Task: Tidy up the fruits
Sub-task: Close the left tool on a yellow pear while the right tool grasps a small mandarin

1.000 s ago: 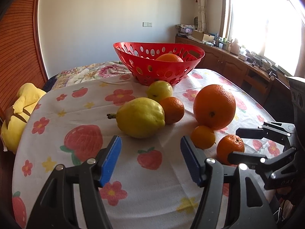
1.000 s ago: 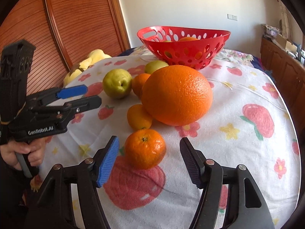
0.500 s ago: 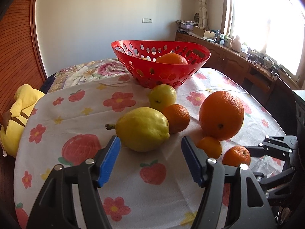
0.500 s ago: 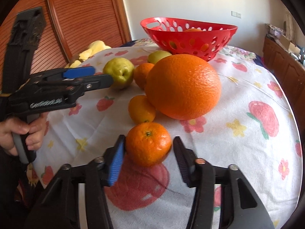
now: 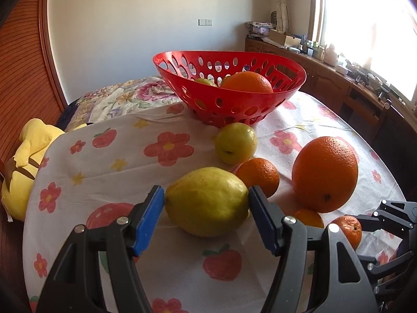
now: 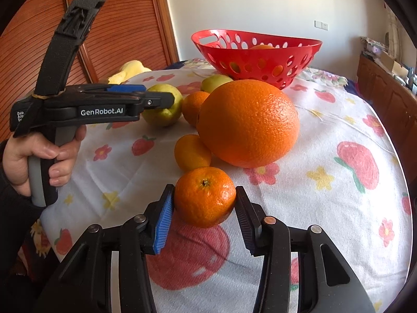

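A large yellow lemon (image 5: 208,208) lies on the flowered tablecloth (image 5: 117,167). My left gripper (image 5: 204,194) stands open around it, one blue pad at each end. The small mandarin (image 6: 204,198) sits at the near edge of the fruit cluster, and my right gripper (image 6: 204,191) is shut on it, both pads pressed to its sides. Behind it lie a big orange (image 6: 247,122), a small orange (image 6: 191,152), a medium orange (image 5: 258,176) and a yellow-green round fruit (image 5: 235,143). The red perforated basket (image 5: 229,104) at the back holds an orange (image 5: 246,82) and a greenish fruit.
A yellow plush toy (image 5: 28,154) lies off the table's left edge. Wooden cabinets (image 5: 351,96) with clutter run under the bright window on the right. A hand (image 6: 39,154) grips the left tool's handle near the table's front left.
My left gripper has moved forward until the lemon lies between its fingers. The right gripper's jaws have closed onto the mandarin.
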`<state>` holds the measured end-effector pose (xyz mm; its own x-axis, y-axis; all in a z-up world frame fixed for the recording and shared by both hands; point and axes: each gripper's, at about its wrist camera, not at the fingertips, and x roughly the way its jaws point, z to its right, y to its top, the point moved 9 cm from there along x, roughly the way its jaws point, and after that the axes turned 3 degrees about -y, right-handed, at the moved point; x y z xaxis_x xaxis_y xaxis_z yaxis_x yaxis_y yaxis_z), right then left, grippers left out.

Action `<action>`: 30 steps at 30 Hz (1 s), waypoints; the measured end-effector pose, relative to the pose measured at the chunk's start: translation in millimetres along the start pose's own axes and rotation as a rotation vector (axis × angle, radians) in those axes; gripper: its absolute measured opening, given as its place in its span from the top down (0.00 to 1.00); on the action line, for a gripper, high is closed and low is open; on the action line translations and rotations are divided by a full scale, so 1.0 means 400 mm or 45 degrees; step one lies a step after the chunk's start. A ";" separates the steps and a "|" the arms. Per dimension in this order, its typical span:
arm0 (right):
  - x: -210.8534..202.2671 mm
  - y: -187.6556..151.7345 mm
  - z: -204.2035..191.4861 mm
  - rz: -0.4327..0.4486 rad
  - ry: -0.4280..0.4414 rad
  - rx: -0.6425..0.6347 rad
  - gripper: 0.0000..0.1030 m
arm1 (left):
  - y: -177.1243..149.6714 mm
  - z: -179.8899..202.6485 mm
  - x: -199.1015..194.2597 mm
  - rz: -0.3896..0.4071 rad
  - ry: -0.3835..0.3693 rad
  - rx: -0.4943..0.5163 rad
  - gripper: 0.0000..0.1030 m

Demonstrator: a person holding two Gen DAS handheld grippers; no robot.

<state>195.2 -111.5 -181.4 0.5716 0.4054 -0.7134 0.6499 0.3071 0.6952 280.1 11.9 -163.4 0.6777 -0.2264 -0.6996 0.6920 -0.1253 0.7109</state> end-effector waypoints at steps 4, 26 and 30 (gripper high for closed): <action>0.002 0.004 0.008 0.000 0.000 0.023 0.55 | -0.003 0.000 0.010 -0.013 0.009 0.012 0.34; 0.012 0.003 0.007 -0.009 0.001 0.013 0.54 | -0.046 0.016 -0.031 -0.010 0.037 0.132 0.37; 0.012 0.003 0.006 -0.009 0.001 0.013 0.54 | -0.062 0.019 -0.049 -0.019 0.035 0.137 0.37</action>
<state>200.0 -111.4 -184.2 0.5665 0.4039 -0.7183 0.6590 0.3013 0.6892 247.7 11.9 -166.9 0.6754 -0.1973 -0.7106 0.6722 -0.2314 0.7032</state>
